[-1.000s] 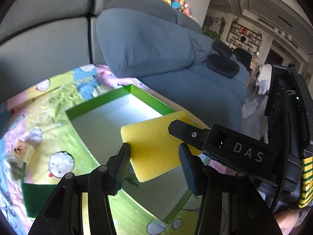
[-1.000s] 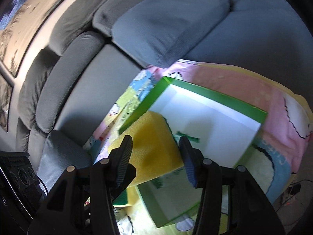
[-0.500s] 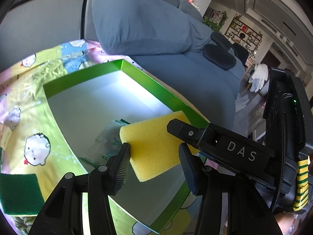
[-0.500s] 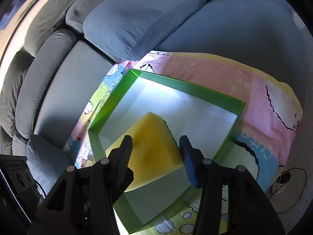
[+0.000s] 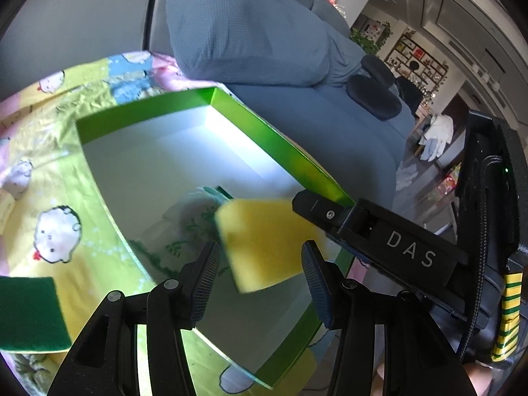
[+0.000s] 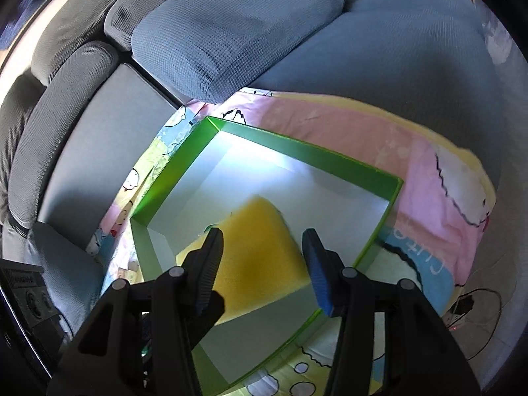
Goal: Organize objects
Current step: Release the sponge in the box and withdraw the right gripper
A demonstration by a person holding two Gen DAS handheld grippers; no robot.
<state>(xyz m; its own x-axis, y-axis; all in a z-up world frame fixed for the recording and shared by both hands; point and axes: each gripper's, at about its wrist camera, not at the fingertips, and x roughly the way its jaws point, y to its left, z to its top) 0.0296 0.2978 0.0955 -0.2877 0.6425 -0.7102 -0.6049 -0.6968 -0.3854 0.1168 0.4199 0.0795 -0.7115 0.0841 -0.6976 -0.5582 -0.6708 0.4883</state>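
Item: yellow sponge (image 6: 260, 257), soft and light as we judge it, best pinched across its flat faces, hangs blurred over the near corner of the green box (image 6: 297, 147) between our right gripper's (image 6: 262, 257) opening jaws; left gripper (image 5: 260, 260) part-open, empty.

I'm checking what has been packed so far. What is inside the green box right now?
Above the green box, a yellow sponge sits between the opening right gripper. A crumpled printed wrapper lies on the floor; the sponge hides what's beneath.
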